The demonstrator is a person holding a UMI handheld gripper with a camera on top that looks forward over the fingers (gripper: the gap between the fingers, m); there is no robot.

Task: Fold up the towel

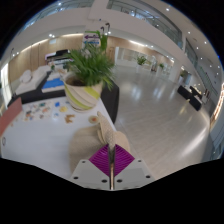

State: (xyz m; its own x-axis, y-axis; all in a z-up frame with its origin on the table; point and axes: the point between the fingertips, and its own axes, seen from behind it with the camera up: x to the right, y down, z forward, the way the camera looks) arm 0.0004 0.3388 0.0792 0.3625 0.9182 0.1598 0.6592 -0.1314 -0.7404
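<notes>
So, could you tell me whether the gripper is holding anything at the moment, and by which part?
The gripper holds nothing; its fingers appear shut, pad against pad.

Bright, even indoor daylight, pale glare across the shiny floor (160,100), ceiling lights (135,12) blown out, soft shadow beneath the potted plant (88,72), strong fisheye bending near the rim, distant furniture small and indistinct
</notes>
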